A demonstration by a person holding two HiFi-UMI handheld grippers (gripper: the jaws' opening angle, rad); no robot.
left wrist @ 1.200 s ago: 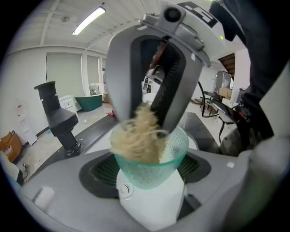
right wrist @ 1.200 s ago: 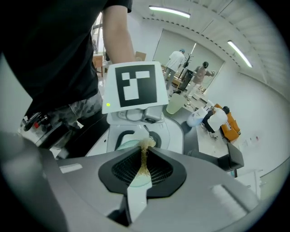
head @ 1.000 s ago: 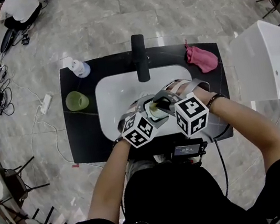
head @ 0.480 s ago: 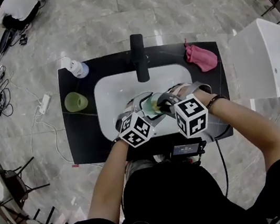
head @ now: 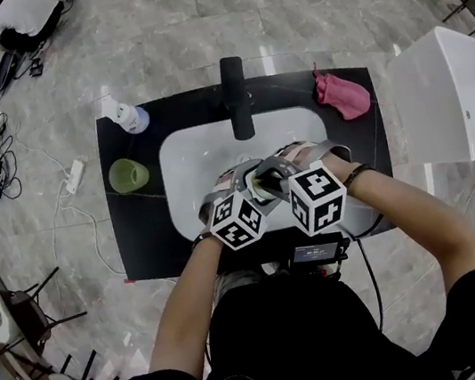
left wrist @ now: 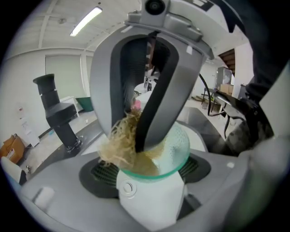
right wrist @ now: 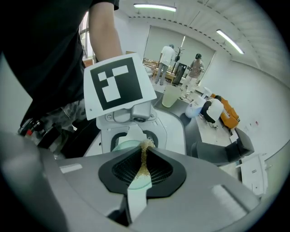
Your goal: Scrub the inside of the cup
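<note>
A clear cup with a green rim (left wrist: 174,149) is held over the sink, with my left gripper (left wrist: 152,171) shut on its sides. My right gripper (right wrist: 144,161) is shut on a tan fibrous scrubber (right wrist: 144,154). In the left gripper view its grey fingers (left wrist: 149,86) come down from above and push the scrubber (left wrist: 120,147) into the cup's mouth. The right gripper view shows the cup (right wrist: 118,146) just under its jaws. In the head view both grippers meet above the white basin, the left gripper (head: 251,187) beside the right gripper (head: 269,176), and they mostly hide the cup (head: 261,188).
A black faucet (head: 237,94) stands at the back of the white sink (head: 188,161), which is set in a black counter (head: 142,237). On the counter are a green cup (head: 127,174), a white bottle (head: 129,115) and a pink cloth (head: 343,95). A white box (head: 453,103) stands to the right.
The right gripper has rolled a little and its marker cube has shifted slightly left, towards the left one. The left gripper has sunk slightly with the cup. The scrubber stays in the cup.
</note>
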